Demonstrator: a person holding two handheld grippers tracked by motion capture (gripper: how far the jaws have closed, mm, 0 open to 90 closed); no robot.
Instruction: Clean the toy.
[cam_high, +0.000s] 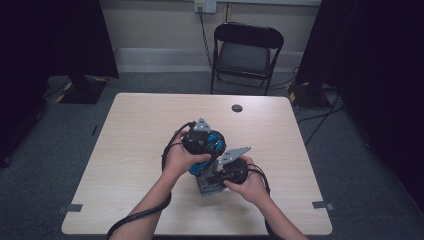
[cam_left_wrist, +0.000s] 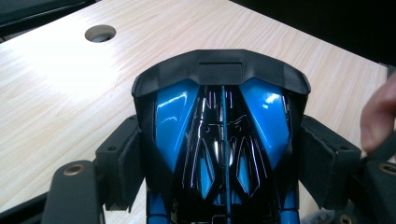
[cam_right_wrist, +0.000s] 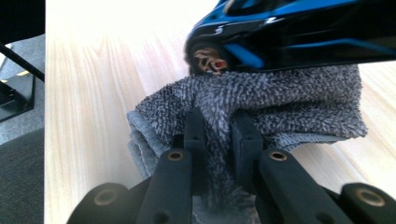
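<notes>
The left gripper (cam_left_wrist: 219, 154) clamps a glossy blue-and-black toy car (cam_left_wrist: 219, 135), apparently above the tabletop (cam_left_wrist: 56, 93), its hole (cam_left_wrist: 100, 33) near the far edge.

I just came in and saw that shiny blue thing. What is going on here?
A person at a wooden table holds a gripper in each hand. The left gripper clamps a blue and black toy car between its fingers. The right gripper pinches a grey fuzzy cloth right under the car, as if wiping it.

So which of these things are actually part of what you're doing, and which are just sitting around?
In use:
- blue and black toy car, clamped in the left gripper
- grey cloth, pinched by the right gripper

Just there:
- table
- folding chair
- wall socket
</notes>
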